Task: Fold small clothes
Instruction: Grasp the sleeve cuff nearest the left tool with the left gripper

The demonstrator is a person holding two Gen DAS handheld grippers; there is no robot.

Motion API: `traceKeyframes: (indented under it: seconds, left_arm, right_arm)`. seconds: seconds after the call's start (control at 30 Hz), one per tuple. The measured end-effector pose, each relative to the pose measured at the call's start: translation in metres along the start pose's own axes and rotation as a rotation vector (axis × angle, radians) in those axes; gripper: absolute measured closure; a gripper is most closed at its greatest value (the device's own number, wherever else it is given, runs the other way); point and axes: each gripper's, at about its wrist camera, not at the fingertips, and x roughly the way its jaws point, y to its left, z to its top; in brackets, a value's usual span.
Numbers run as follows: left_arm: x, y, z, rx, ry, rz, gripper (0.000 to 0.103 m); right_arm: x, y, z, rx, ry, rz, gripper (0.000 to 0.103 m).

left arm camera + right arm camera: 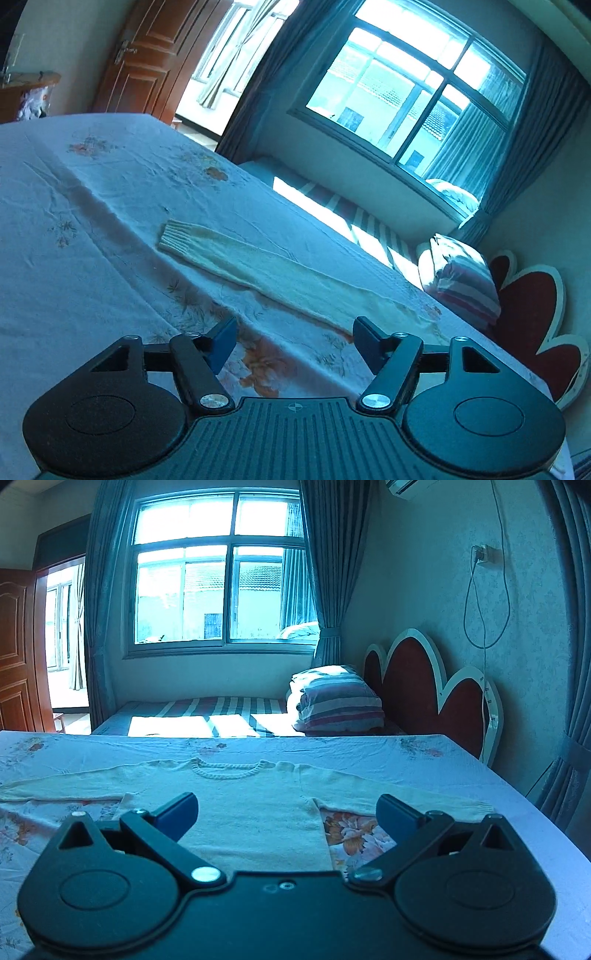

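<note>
Lying flat on the floral surface (461, 771), the cream sweater (255, 812) points its neckline toward the window (221, 572); sleeves stretch sideways. My left gripper (295, 341) and right gripper (286, 812) both stand apart, holding nothing.

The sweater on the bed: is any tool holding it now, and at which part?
Nothing is held. The left tool and the right tool are both open and empty above the sweater, which lies flat, sleeves spread.

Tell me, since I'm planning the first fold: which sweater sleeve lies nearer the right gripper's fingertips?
The sleeve at the picture's right, ending just beyond the right gripper; the other sleeve stretches off toward the left edge.
</note>
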Motion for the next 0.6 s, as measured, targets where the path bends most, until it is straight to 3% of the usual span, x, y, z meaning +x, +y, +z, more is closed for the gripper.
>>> traceKeyframes:
  seconds: [0.23, 0.37, 0.6]
  left_arm:
    - [0.127, 0.081, 0.047, -0.242, 0.062, 0.032, 0.034]
    - [0.170, 0.111, 0.051, -0.348, 0.124, 0.009, 0.035]
    - [0.206, 0.124, 0.044, -0.440, 0.097, -0.077, 0.038]
  right_arm:
    - [0.070, 0.023, 0.004, 0.010, 0.085, -0.087, 0.000]
    - [0.086, 0.029, 0.003, 0.008, 0.118, -0.133, 0.000]
    - [0.100, 0.030, 0.010, 0.029, 0.130, -0.177, 0.000]
